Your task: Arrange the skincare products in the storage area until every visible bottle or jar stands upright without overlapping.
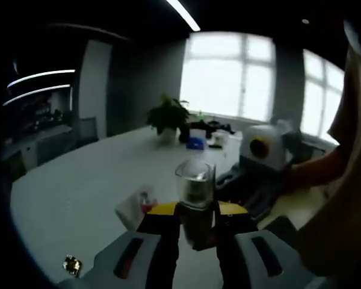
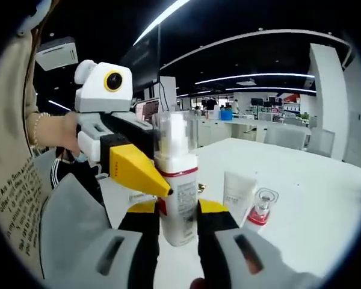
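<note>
a glossy clear plastic cap (image 2: 170, 133) tops the smooth white pump bottle (image 2: 179, 198); the table (image 2: 313, 198) is matt white.

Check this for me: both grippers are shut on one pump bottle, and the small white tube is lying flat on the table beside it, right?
Not quite. In the right gripper view the white tube stands upright on the table, not flat. Both the right gripper and left gripper do clamp the pump bottle.
</note>
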`<control>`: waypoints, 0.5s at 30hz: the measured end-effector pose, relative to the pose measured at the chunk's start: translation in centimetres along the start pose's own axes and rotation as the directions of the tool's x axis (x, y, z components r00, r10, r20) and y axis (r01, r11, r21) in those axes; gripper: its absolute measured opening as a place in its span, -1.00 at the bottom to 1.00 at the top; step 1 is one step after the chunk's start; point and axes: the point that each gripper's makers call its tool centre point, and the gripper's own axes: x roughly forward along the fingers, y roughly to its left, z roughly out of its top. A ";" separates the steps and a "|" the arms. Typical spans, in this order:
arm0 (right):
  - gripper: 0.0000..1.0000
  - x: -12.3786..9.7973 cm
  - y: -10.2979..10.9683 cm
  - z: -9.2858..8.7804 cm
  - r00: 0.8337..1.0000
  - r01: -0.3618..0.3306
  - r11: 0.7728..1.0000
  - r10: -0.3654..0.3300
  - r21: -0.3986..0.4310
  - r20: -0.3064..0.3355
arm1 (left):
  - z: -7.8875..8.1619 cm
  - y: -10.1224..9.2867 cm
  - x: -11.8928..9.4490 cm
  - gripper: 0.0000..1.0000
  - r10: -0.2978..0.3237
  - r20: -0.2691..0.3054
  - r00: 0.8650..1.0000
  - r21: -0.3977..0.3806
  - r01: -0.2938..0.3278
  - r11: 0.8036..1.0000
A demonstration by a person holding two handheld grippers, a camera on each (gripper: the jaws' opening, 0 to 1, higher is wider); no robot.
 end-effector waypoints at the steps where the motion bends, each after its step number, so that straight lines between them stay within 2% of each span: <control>1: -0.55 0.1 -0.1 -0.4 1.000 -0.002 1.000 0.002 0.004 -0.011 | -0.4 0.1 0.2 -0.62 0.003 -0.008 1.000 -0.006 -0.003 1.000; 11: -0.55 1.2 -1.7 -4.3 0.998 0.016 0.999 -0.014 0.029 -0.054 | -3.4 1.6 2.5 -0.62 0.023 -0.050 0.999 -0.042 -0.025 0.999; 15: -0.55 1.6 -2.2 -6.0 0.997 0.026 0.999 -0.025 0.025 -0.076 | -5.0 2.0 3.7 -0.62 0.031 -0.092 0.995 -0.031 -0.034 0.999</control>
